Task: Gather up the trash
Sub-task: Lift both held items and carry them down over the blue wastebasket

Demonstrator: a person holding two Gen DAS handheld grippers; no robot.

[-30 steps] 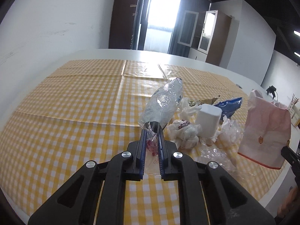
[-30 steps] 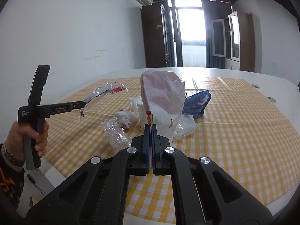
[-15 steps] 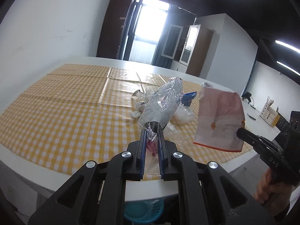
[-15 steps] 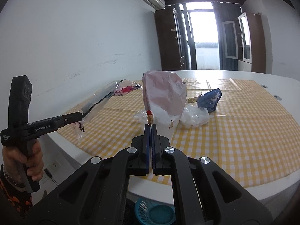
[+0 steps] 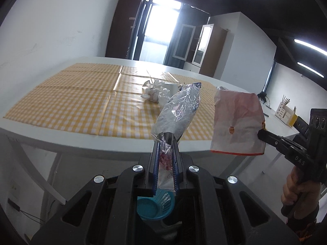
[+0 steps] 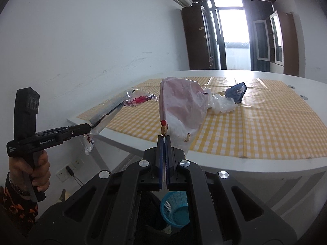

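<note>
My left gripper (image 5: pixel 166 140) is shut on a clear and silver plastic wrapper (image 5: pixel 177 110) that stands up from the fingers; it also shows in the right wrist view (image 6: pixel 114 110). My right gripper (image 6: pixel 164 137) is shut on a pink and white paper bag (image 6: pixel 181 106), seen in the left wrist view (image 5: pixel 237 122) too. Both are held off the table's front edge. A blue trash basket (image 5: pixel 155 206) sits on the floor below, also in the right wrist view (image 6: pixel 175 208).
The white table (image 5: pixel 85 143) has a yellow checked cloth (image 5: pixel 81 102). On it lie crumpled clear plastic (image 5: pixel 155 91), a white plastic bag (image 6: pixel 222 104) and a blue wrapper (image 6: pixel 237 90). A wall runs along the left; cabinets and a door stand behind.
Both grippers have pulled back from over the table to beyond its front edge, carrying the wrapper and the paper bag. The blue basket on the floor has come into fuller view.
</note>
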